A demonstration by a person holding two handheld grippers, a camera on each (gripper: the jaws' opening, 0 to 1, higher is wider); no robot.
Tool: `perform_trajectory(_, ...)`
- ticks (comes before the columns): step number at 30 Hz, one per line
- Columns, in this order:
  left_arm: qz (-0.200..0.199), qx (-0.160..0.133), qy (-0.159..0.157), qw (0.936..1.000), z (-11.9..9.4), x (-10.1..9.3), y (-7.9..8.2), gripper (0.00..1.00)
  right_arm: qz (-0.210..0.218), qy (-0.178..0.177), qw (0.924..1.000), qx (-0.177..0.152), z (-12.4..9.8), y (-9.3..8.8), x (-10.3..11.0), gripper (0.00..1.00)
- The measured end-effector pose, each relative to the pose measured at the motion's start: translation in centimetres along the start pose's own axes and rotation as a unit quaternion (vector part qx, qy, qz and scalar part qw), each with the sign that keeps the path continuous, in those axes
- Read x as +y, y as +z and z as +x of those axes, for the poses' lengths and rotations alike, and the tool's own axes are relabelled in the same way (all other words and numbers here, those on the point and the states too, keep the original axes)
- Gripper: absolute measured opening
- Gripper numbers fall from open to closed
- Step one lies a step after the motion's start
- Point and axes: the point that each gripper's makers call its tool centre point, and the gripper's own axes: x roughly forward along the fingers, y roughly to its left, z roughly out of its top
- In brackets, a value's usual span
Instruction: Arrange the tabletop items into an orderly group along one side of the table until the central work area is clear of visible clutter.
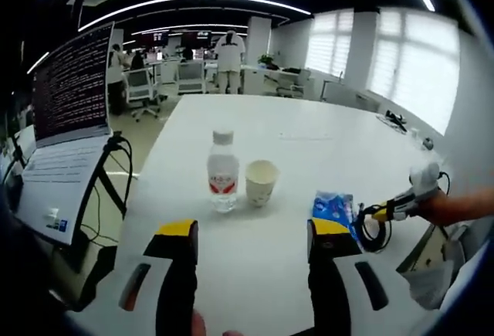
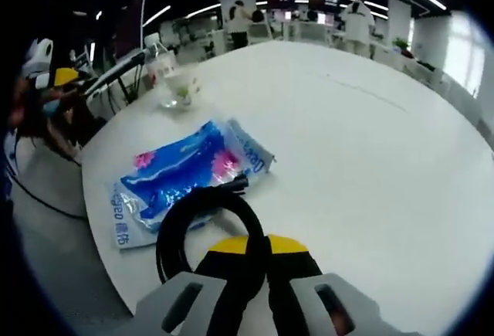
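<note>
Four items sit on the white table (image 1: pixel 324 131): a coiled black cable (image 2: pixel 202 211), a blue packet (image 2: pixel 181 170), a paper cup (image 1: pixel 261 182) and a clear water bottle (image 1: pixel 222 171). In the right gripper view the right gripper (image 2: pixel 256 249) comes in low over the table with its yellow-tipped jaws pressed together on the cable, the black loop curling up and to the left from between them and lying partly over the near corner of the blue packet. The packet lies flat close to the table's edge. The left gripper (image 1: pixel 253 237), seen in its own view, hovers above the table with its jaws spread well apart and nothing between them, aimed toward the bottle and cup. The bottle stands upright with its white cap on and a red label, with little or no water visible in it; the cup stands upright just beside it, and what it holds cannot be told. In the left gripper view the right gripper appears at the right, held by a hand (image 1: pixel 455 205), with the cable hanging from it next to the packet. Beyond the cup and bottle the tabletop stretches wide and bare toward the far edge. Off the table's left side an open laptop (image 1: pixel 65 120) rests on a stand, and office chairs (image 1: pixel 143 89) and people (image 1: pixel 229 58) stand farther back.
</note>
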Motion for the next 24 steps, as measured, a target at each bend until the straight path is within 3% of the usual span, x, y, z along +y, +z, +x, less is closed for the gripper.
perform_trajectory(7, -0.003, -0.004, -0.003, 1.0000, 0.1, 0.0, 0.2, 0.57, 0.004, 0.001, 0.9999, -0.015, -1.2, 0.8, 0.4, 0.03)
perform_trajectory(11, -0.001, -0.006, -0.006, 1.0000, 0.1, -0.6, 0.5, 0.57, 0.032, -0.007, 0.9989, -0.033, -2.3, 1.6, 0.1, 0.03)
perform_trajectory(24, 0.005, -0.007, -0.016, 0.9998, 0.1, -0.8, 0.5, 0.58, 0.114, -0.025, 0.9907, -0.070, -4.4, 1.7, -0.8, 0.02)
